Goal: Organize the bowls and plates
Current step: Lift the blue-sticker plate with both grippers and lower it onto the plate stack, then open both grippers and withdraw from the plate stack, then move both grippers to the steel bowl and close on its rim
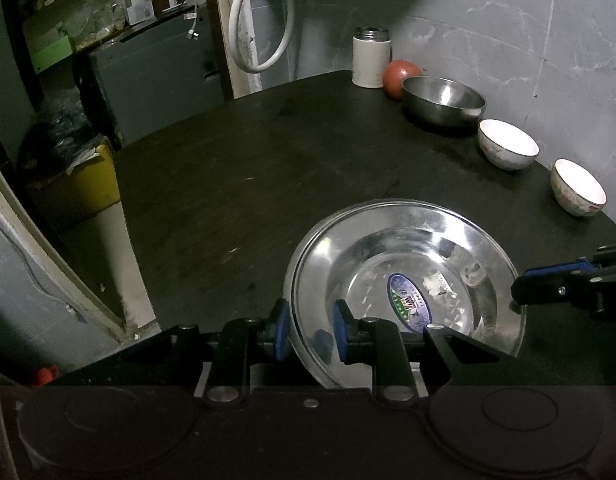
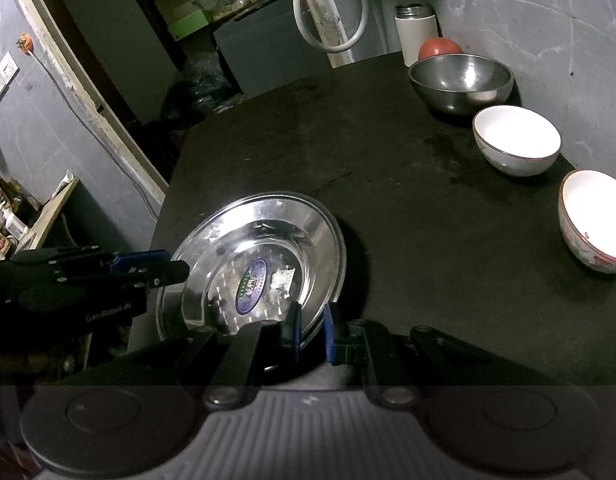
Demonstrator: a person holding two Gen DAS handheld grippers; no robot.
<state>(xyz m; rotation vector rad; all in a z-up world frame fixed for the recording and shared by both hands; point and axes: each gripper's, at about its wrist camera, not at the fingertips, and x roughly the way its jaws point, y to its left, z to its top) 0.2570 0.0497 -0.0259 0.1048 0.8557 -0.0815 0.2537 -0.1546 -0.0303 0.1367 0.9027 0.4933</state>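
Steel plates (image 1: 407, 280), apparently two nested, are sitting near the front of the dark table (image 1: 228, 184); sorting looks barely begun.
You are pinching the plate rim from both sides: left gripper (image 1: 308, 330) and right gripper (image 2: 309, 332) both clamped on it, while the steel bowl (image 2: 461, 80) and two white bowls (image 2: 515, 140) (image 2: 593, 220) are waiting along the wall.

I see a dark table (image 1: 236, 184) set against a grey wall (image 1: 507, 32) with pale streaks. A white hose (image 1: 244, 20) loops down a worn door frame (image 1: 224, 28). Behind it stands a grey cabinet (image 1: 156, 76) under cluttered shelves (image 1: 88, 12). A yellow box (image 1: 92, 184) sits below left. The light is dim. A socket (image 2: 4, 74) hangs on the left wall.
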